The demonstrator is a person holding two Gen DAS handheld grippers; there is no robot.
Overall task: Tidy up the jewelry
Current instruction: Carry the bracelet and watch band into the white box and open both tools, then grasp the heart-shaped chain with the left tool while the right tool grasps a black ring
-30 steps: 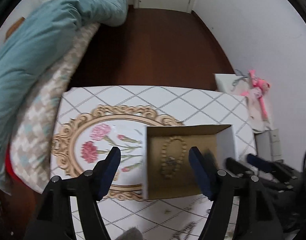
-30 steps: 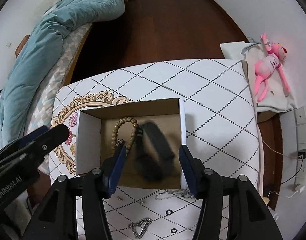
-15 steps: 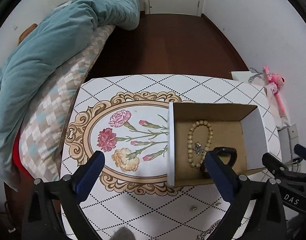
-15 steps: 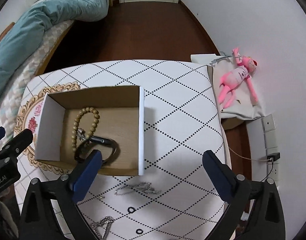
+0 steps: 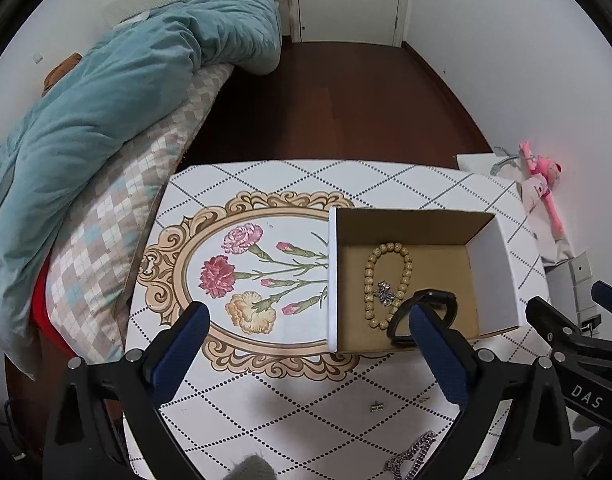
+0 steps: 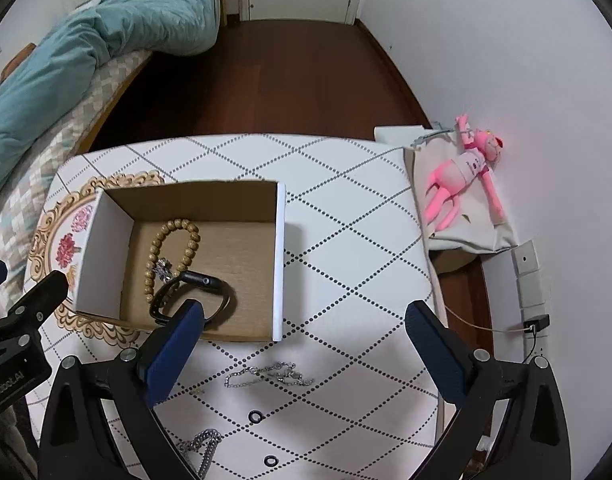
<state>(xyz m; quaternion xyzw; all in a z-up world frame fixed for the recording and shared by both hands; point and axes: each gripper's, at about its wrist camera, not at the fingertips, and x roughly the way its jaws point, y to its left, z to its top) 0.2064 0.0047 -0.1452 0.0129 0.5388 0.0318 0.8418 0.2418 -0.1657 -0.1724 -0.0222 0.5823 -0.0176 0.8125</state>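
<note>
Both spread wide and empty: right tool (image 6: 304,344), left tool (image 5: 306,354). Already in the box (image 6: 280,256): bead bracelet (image 6: 172,256), black band (image 6: 192,298). Next, probably, the thin chain (image 6: 268,374) on the desk (image 6: 345,240): lower vertically, pinch a bunched section, lift slowly.

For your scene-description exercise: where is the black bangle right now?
In the right wrist view the black bangle lies inside the cardboard box, at its near edge, overlapping the wooden bead bracelet on its left.
</note>
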